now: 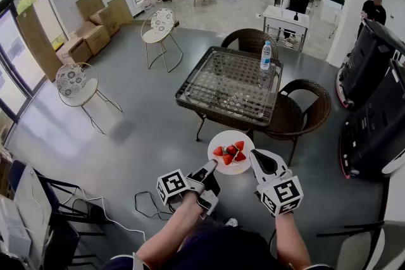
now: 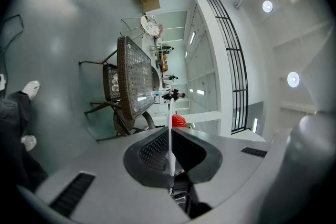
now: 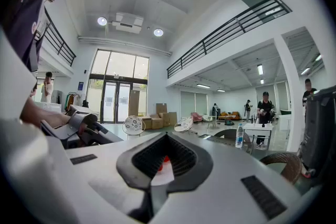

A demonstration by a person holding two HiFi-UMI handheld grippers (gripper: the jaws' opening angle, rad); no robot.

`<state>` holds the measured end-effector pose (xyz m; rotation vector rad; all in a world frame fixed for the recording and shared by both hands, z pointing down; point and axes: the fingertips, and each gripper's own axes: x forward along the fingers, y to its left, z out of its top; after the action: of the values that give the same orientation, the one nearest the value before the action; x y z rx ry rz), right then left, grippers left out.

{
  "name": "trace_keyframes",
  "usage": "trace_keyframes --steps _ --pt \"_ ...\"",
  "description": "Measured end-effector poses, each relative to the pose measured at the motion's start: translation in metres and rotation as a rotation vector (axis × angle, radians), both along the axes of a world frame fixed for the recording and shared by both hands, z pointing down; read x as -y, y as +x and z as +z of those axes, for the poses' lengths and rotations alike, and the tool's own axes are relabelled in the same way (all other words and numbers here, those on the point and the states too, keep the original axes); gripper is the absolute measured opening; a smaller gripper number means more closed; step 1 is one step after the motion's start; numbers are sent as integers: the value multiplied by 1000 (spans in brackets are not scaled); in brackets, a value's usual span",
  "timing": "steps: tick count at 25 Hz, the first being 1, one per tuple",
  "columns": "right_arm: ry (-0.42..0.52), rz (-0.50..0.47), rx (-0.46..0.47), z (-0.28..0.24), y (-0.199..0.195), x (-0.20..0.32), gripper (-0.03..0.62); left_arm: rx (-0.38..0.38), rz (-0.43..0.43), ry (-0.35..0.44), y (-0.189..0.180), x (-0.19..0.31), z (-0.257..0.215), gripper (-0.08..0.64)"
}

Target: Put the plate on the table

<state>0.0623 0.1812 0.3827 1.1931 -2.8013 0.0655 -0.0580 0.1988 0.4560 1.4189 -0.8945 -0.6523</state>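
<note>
Seen from above, a person stands on a grey floor [image 1: 126, 129] in a large, bright hall, holding a round white plate [image 1: 223, 138] out in front at about waist height. Several red strawberries [image 1: 230, 153] lie on it.

The left hand-held gripper [image 1: 208, 169] is clamped on the near left rim of the plate. In the left gripper view the rim runs edge-on between the two closed jaws, with one strawberry showing just past them. The right hand-held gripper [image 1: 255, 159] grips the near right rim. In the right gripper view a white wedge of plate and a bit of red sit between its jaws, which appear to be pressed onto it, though the wide lens distorts the shape.

The plate is in the air, over the floor and just short of the near edge of a square glass-topped surface [image 1: 218, 82] with a dark wicker frame. A water bottle [image 1: 266, 55] stands upright at its far right corner. Dark wicker chairs [image 1: 302, 112] stand beside it, and two white metal chairs [image 1: 158, 25] stand well apart to the left, near some cardboard boxes [image 1: 95, 35].
</note>
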Motion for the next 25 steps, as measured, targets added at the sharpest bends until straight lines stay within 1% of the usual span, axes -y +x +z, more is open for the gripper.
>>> trace_keyframes --steps 5,15,18,25 --pt "-22 19 2 3 4 3 5 1 -7 -6 1 -1 1 18" --pt "-27 18 -3 7 6 6 5 -11 -7 -6 5 3 3 18" --pt "-27 15 5 7 10 10 5 -11 -2 -6 11 9 3 18" --pt "-36 28 17 10 17 29 5 -1 8 -22 13 29 9 18"
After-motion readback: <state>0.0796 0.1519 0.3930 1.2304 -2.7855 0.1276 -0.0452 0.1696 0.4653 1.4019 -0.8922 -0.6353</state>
